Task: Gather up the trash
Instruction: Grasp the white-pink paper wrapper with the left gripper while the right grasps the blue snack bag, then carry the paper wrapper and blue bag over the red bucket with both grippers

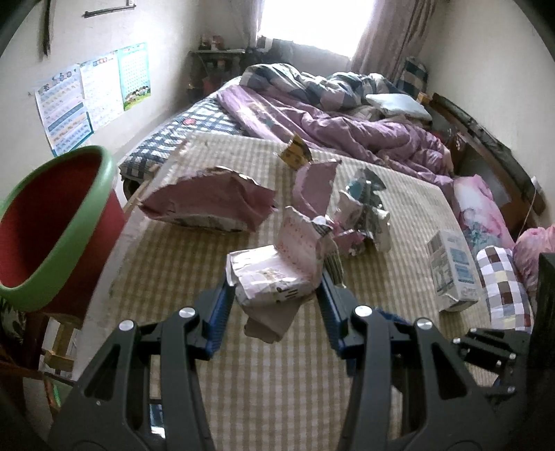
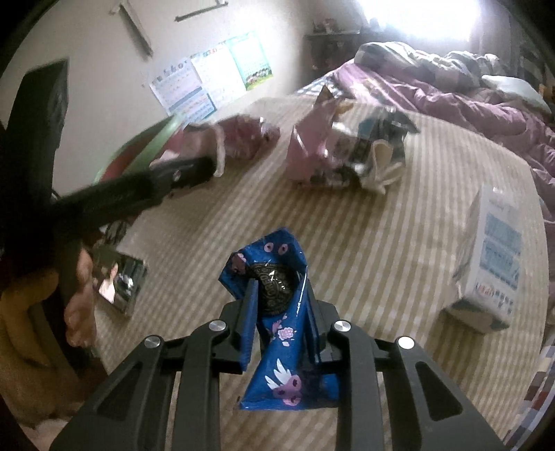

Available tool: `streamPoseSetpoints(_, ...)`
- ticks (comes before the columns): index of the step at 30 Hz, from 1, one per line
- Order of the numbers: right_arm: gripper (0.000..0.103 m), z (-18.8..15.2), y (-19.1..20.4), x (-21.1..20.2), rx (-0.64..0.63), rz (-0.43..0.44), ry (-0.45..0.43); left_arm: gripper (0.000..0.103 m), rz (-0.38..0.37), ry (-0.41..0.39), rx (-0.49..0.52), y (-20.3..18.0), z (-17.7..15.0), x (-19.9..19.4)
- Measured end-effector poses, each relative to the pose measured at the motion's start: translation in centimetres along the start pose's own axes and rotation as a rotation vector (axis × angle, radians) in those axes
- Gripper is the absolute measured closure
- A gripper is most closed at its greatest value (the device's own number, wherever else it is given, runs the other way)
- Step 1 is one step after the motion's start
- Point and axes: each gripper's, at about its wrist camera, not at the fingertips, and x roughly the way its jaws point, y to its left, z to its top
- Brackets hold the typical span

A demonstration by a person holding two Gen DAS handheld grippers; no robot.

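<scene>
Left gripper (image 1: 277, 281) clamps one crumpled white-pink wrapper (image 1: 274, 277) between its pads. Right gripper (image 2: 281, 295) is clenched on one blue cookie wrapper (image 2: 277, 312). Ahead: two pink torn packs, one white carton (image 2: 492, 256) right.

1. The bed (image 1: 277, 381), under a beige checked cover, is the landmark.
2. A purple quilt (image 1: 347, 128) lies rumpled across the bed's far half.
3. A blue-and-white checked blanket (image 1: 312, 83) is heaped beyond the quilt, at the bed's far end.
4. A white pillow (image 1: 399, 102) rests on the far right of the bed.
5. Three posters (image 1: 93, 97) hang on the wall left of the bed.
6. A bright window (image 1: 312, 24) with a curtain (image 1: 388, 38) stands past the bed's far end.
</scene>
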Motion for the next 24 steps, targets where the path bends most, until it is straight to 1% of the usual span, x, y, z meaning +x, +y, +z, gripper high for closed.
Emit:
streamPoseSetpoints(5, 0.079, 2.0, 0.4, -0.8, 0.016, 0.017, -0.054, 0.058, 0.010, -0.026, -0.019, 0.9, 0.6, -0.8)
streamPoseSetpoints(10, 0.079, 4.1, 2.0, -0.8, -0.014, 0.040, -0.091, 0.058, 0.021, -0.047, -0.013, 1.7, 0.9, -1.7)
streamPoseSetpoints(17, 0.079, 5.7, 4.4, 0.1, -0.048, 0.060, -0.100, 0.058, 0.045, -0.053, -0.047, 4.4, 1.1, -2.0)
streamPoseSetpoints(24, 0.079, 6.6, 6.1, 1.2, -0.058, 0.060, -0.093, 0.058, 0.061, -0.051, -0.088, 7.4, 1.0, -2.2)
